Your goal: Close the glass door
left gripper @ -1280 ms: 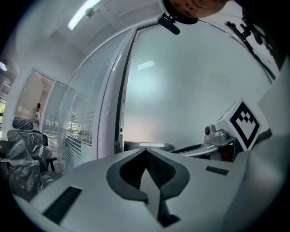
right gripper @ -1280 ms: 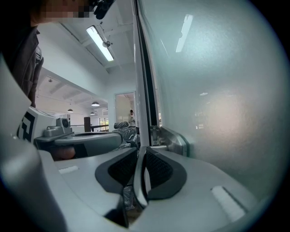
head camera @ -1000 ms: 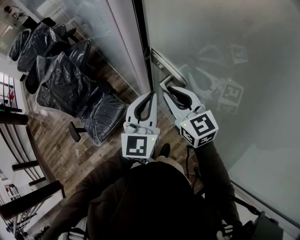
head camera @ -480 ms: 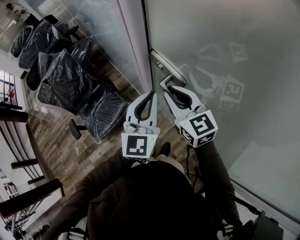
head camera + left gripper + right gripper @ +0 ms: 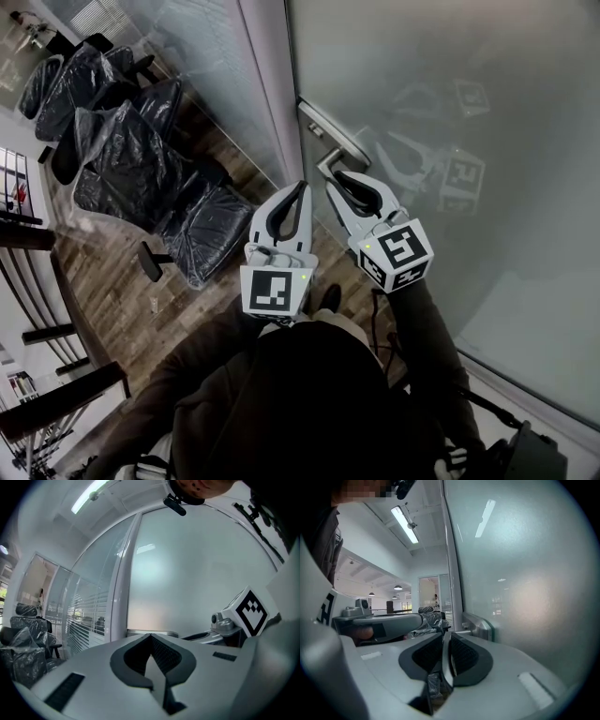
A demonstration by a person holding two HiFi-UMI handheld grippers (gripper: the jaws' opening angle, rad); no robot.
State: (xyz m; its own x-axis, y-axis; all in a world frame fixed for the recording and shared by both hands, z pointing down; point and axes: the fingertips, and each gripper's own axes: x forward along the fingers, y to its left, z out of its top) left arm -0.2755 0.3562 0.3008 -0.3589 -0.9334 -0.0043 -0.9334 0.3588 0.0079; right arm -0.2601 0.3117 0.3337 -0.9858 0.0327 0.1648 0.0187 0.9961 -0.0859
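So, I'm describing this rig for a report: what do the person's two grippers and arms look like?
They match. The left gripper and right gripper have pale grey curved shells lined with black ribbed pads. Each carries a white cube with black square markers and a small green light: the left cube and the right cube. The sleeves are dark.
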